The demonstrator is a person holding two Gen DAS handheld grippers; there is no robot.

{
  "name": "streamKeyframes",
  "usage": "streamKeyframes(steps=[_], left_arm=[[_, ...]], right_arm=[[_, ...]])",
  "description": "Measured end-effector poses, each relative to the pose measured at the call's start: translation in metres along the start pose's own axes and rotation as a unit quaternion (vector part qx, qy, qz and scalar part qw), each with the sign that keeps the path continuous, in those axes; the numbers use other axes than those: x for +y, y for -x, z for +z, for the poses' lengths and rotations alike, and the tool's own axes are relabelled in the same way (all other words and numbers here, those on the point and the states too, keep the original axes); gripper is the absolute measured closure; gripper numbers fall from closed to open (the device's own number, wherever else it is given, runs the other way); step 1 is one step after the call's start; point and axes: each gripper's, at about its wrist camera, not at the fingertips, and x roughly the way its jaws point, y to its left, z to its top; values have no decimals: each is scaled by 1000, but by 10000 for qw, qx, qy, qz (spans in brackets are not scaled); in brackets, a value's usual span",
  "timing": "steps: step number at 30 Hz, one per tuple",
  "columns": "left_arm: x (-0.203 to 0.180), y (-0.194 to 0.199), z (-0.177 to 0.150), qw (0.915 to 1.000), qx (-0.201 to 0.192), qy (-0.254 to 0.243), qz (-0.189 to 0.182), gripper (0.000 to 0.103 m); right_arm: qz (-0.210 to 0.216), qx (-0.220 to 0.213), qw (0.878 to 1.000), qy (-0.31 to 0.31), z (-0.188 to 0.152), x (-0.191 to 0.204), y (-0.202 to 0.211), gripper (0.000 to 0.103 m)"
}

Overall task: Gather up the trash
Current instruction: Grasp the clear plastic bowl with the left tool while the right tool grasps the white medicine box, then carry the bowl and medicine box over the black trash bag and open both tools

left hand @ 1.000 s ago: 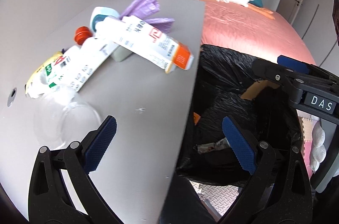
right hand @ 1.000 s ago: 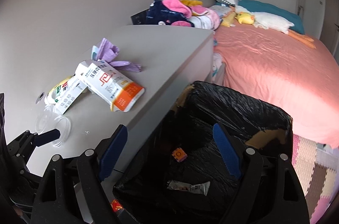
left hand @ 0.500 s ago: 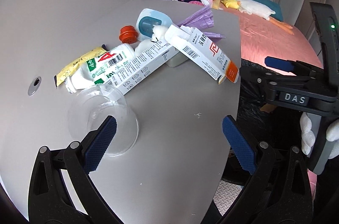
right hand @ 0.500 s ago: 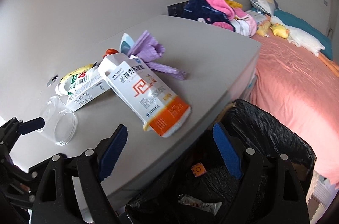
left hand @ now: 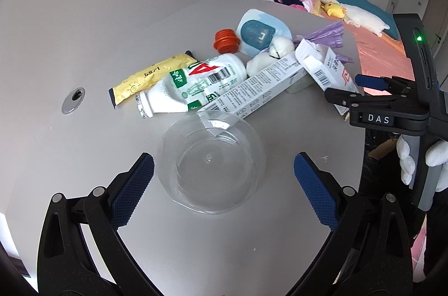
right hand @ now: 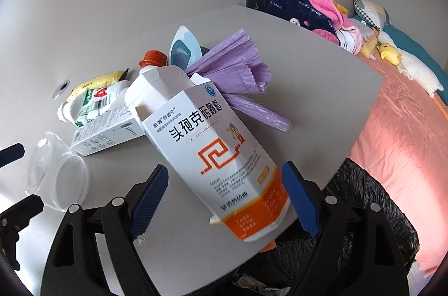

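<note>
Grey table [left hand: 84, 16]; clear cup [left hand: 211, 166] between left fingers [left hand: 131, 191], untouched.

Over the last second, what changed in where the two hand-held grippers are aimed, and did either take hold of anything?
Both swung from the black bin bag to the table. The left hand-held gripper now frames the clear cup; the right hand-held gripper frames the orange-ended box. Neither gripped anything; both stayed open, and the trash pile did not move.

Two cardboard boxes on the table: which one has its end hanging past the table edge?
The white box with the orange end, lying between the right tool's open fingers. The long grey-printed box lies fully on the table, further in.
</note>
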Motion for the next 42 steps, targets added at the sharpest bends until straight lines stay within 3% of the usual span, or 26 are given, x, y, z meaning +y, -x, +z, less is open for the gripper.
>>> streamKeyframes(steps=[14, 16, 18, 25, 32, 42], left_arm=[[24, -48, -1, 9974, 425, 495, -311, 7], [27, -52, -3, 9961, 470, 622, -403, 18], [28, -52, -5, 9961, 446, 650, -401, 18], [27, -48, -10, 9965, 331, 632, -435, 18], [27, -44, -14, 9947, 122, 847, -577, 18], [22, -20, -10, 9954, -80, 787, -547, 18]], right_arm=[[-4, 18, 9991, 426, 16, 8, -23, 20], [-27, -7, 9990, 457, 17, 9, -25, 20], [-34, -49, 9988, 490, 16, 9, -24, 20], [-341, -178, 9972, 639, 10, 12, -17, 49], [-100, -258, 9992, 296, 6, 0, -3, 70], [81, -431, 9990, -14, -3, -6, 26, 76]])
